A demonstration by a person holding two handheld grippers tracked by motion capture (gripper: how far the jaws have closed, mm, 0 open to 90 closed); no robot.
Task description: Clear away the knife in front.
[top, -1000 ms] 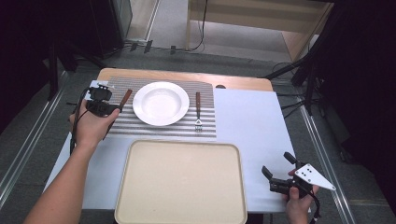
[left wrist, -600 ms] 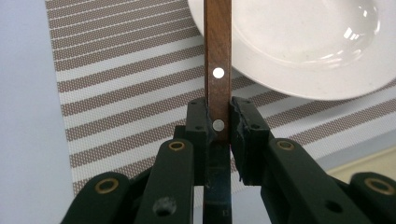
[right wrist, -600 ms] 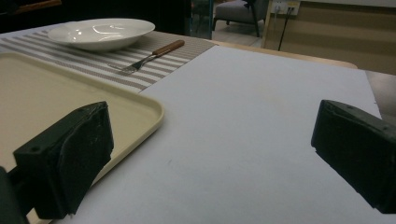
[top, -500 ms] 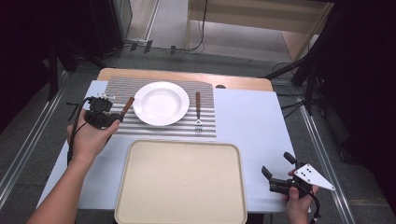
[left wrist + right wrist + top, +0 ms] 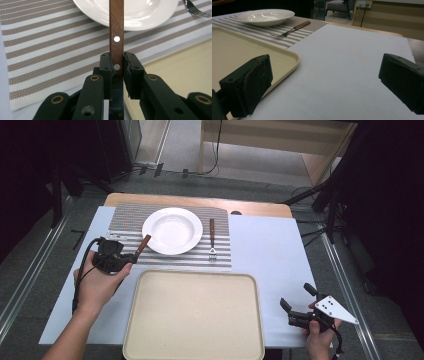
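Pinching a wooden handle (image 5: 116, 30) — left claw (image 5: 116, 65), blade end hidden; right claw (image 5: 324, 82) spread.

On the table, the following are showing:

- 1 white plate (image 5: 172, 230), sitting on the mat.
- 1 striped placemat (image 5: 220, 252).
- 1 beige tray (image 5: 194, 316), lying nearest the person.
- 1 fork (image 5: 212, 240) with a wooden handle, lying right of the plate.
- 1 wooden-handled utensil (image 5: 116, 35), its working end staying hidden, so its kind cannot be told.
- 2 grippers: the left gripper (image 5: 131, 256) and the right gripper (image 5: 296, 299).
- 2 hands holding them.
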